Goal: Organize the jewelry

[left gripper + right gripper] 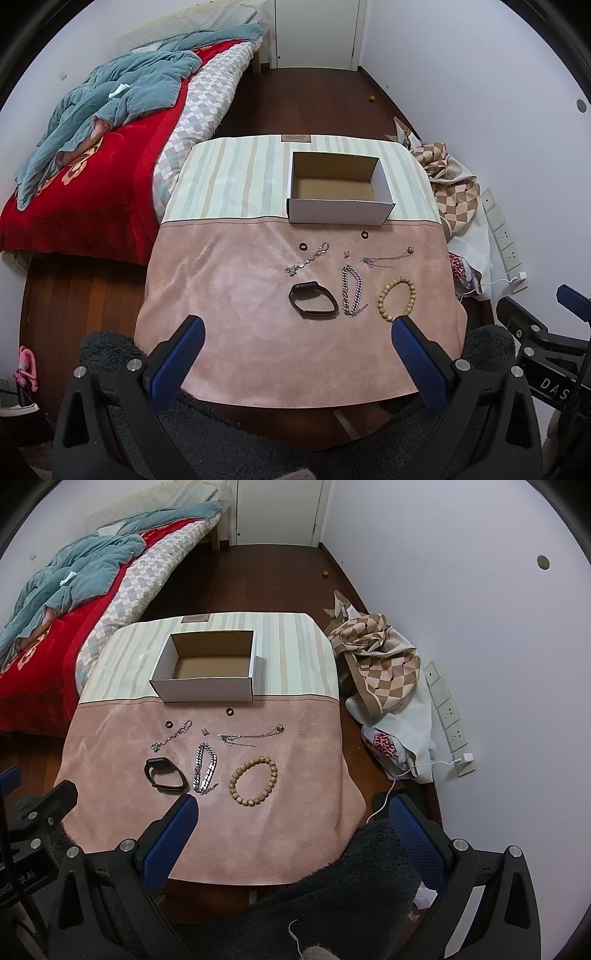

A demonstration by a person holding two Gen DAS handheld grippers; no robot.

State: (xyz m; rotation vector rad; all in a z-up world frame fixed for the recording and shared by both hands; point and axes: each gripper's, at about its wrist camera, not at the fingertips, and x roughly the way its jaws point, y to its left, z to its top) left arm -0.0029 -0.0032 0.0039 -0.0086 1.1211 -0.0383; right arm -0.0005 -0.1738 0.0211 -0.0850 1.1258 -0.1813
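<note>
On the small cloth-covered table (258,343) between the bed (110,177) and the white wall, we've got the whole collection laid out on the pink half of the cloth. At the far end, on the striped half, sits the open cardboard box (341,212), and nothing shows inside it.

Just in front of the box we see two small dark rings, one (365,235) near the box's front wall and one (304,246) further left. Beside that left ring a thin silver charm bracelet (306,259) runs diagonally. A tiny silver piece (346,254) lies in the middle, too small for us to tell what it is, and to its right stretches a fine chain (386,255).

Nearer to us we have a row of three: the black wristband (313,301) on the left, the chunky silver chain (352,291) looped in the middle, and the wooden bead bracelet (253,780) on the right. They lie close together without touching.

Our left gripper (297,328) hovers over the near part of the cloth, fingers spread wide with nothing between them. Our right gripper (293,808) hangs just the same at the table's right edge, blue pads (173,834) well apart, holding nothing.
</note>
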